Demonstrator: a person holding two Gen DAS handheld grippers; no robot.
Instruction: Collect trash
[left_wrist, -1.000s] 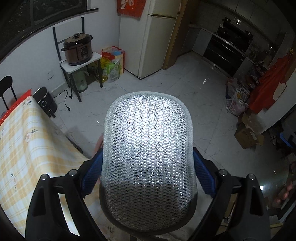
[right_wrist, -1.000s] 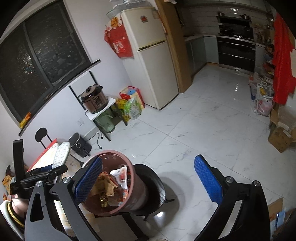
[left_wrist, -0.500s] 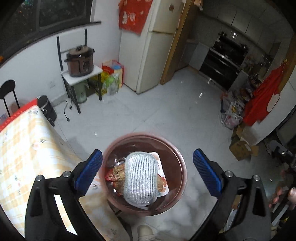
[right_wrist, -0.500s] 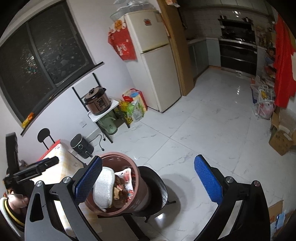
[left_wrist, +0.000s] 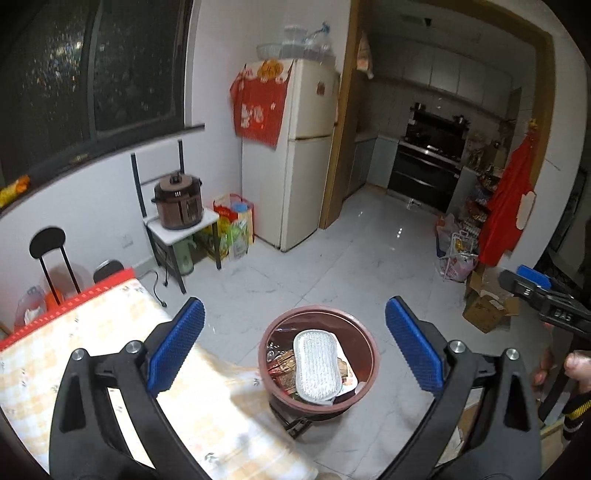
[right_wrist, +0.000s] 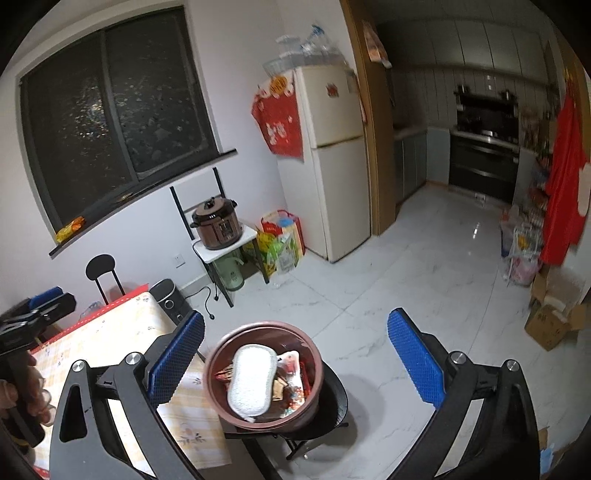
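Observation:
A brown round bin (left_wrist: 369, 363) (right_wrist: 216, 373) stands on a black stool (right_wrist: 334, 402) beside the table. A silvery oblong sponge pad (left_wrist: 317, 367) (right_wrist: 250, 380) lies on top of wrappers inside the bin. My left gripper (left_wrist: 293, 347) hangs open well above the bin, nothing between its blue pads. My right gripper (right_wrist: 295, 356) is open too, empty, above and right of the bin. Each gripper shows at the edge of the other's view, held by a hand.
A table with a yellow checked cloth (left_wrist: 48, 354) (right_wrist: 110, 332) lies at the left. On a white stand by the wall sits a brown cooker (left_wrist: 179, 202). Fridge (left_wrist: 308, 155), bags (left_wrist: 234, 225), cardboard boxes (right_wrist: 552, 317) and white tiled floor (left_wrist: 351, 258) lie beyond.
The left gripper opened and let the silvery pad fall into the bin, then rose away. The right gripper stayed open and shifted slightly.

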